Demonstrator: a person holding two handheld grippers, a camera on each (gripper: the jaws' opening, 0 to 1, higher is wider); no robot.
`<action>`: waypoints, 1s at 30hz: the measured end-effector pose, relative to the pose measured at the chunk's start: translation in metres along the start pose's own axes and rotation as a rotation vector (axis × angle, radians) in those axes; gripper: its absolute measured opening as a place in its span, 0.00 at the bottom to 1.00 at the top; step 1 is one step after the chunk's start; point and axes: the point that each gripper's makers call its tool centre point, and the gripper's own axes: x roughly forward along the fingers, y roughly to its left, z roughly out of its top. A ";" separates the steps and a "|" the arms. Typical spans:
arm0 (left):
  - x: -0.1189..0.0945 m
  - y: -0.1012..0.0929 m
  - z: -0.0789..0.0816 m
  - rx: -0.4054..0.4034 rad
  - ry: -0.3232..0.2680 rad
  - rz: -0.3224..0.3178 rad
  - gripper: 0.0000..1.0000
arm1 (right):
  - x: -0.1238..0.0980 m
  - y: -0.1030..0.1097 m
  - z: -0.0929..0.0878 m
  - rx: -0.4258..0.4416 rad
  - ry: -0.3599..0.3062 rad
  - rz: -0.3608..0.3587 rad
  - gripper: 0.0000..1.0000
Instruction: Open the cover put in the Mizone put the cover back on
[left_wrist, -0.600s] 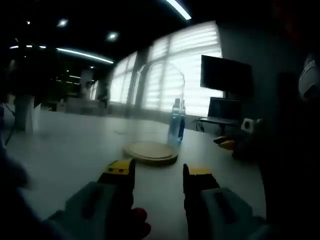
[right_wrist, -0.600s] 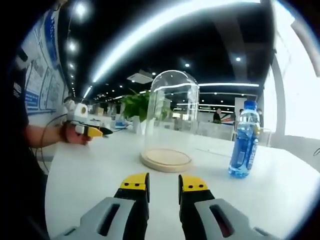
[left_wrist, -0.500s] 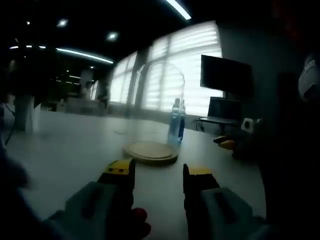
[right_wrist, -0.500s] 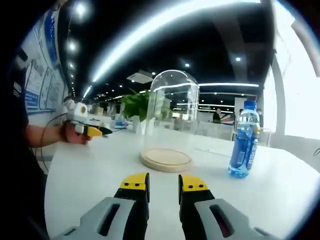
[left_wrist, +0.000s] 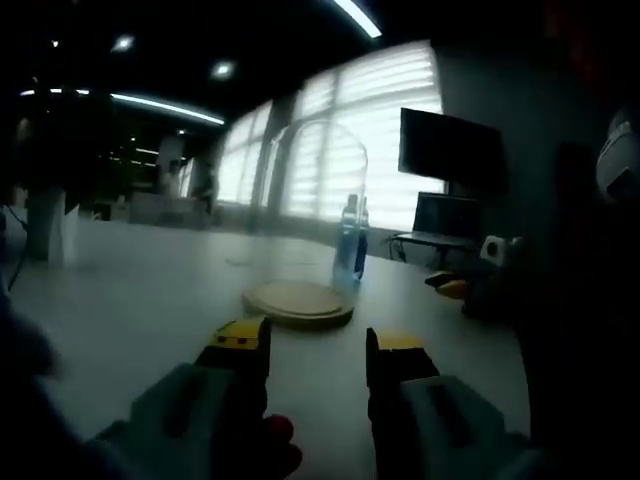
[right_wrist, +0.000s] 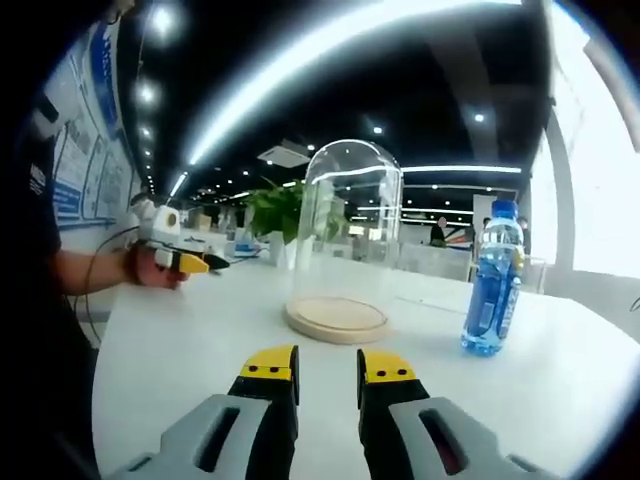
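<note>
My right gripper's (right_wrist: 328, 365) yellow-tipped fingers (right_wrist: 270, 364) stand a narrow gap apart with nothing between them, low over the white table (right_wrist: 180, 350). My left gripper's (left_wrist: 316, 345) fingers (left_wrist: 238, 335) are spread wider, also holding nothing; it too hangs low above the tabletop. In the right gripper view the clear glass cover (right_wrist: 346, 225) sits upright on its round wooden base (right_wrist: 337, 319), straight ahead of my fingertips and apart from them, with bare table between. The Mizone bottle (right_wrist: 494, 280), blue with a blue cap, stands upright on the table off to the right of the dome and clear of it, farther out to the side than my right finger reaches. At the left of that view I see my other gripper (right_wrist: 178, 256) held in a hand (right_wrist: 150, 272), hovering above the table, well apart from the cover. In the left gripper view, which is dim, the wooden base (left_wrist: 298, 303) lies just beyond my fingertips, a little left of the gap's centre line, with the glass dome (left_wrist: 316, 190) rising from it against the bright windows (left_wrist: 360, 130). The bottle (left_wrist: 351, 243) stands behind the base on its far right side; whether it touches the glass I cannot tell. A dark monitor (left_wrist: 450, 155) sits farther back on the right.
</note>
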 end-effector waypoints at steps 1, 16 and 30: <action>0.000 0.000 0.000 0.002 0.000 0.000 0.31 | 0.000 0.001 0.000 -0.001 -0.002 0.003 0.17; -0.001 0.001 0.004 -0.003 -0.020 0.008 0.32 | 0.001 0.007 0.000 -0.015 0.001 0.040 0.26; 0.012 0.003 0.026 0.028 -0.026 0.017 0.33 | 0.009 -0.007 0.018 -0.069 -0.008 0.016 0.26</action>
